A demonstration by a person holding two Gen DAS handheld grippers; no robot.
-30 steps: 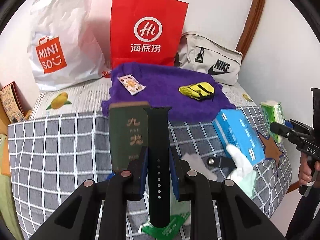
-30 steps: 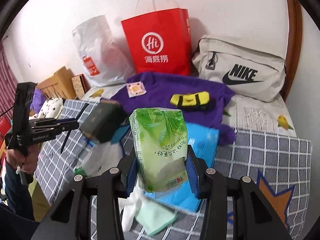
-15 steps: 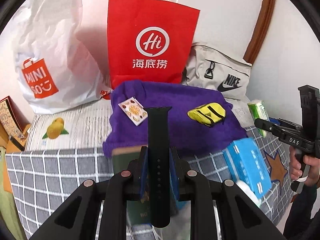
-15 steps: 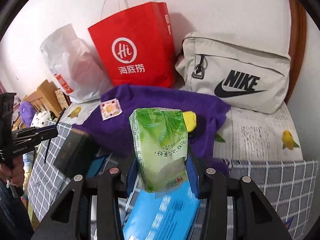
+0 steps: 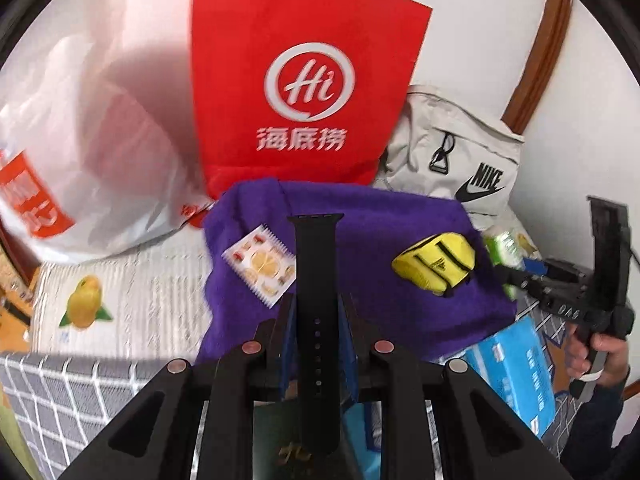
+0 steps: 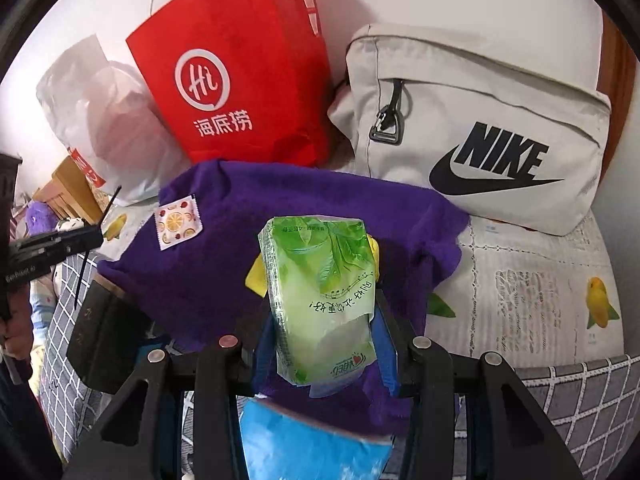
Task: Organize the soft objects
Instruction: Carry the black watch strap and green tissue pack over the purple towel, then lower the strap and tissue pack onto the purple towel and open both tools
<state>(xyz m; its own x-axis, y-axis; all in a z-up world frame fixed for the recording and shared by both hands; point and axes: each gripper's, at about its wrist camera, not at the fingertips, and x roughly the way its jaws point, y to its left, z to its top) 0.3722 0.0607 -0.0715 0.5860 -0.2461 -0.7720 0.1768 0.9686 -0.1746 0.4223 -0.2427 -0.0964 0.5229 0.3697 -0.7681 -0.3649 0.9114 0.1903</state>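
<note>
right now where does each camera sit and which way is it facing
Left wrist: on the left tool, facing along its fingers toward the wall over the purple towel. Shows the black watch strap it clamps, plus the right tool and its hand at right.
Right wrist: on the right tool, facing the same wall. Shows the green tissue pack it clamps and the left tool at left.
Shared: towel, red Haidilao bag, Nike bag, yellow pouch.
</note>
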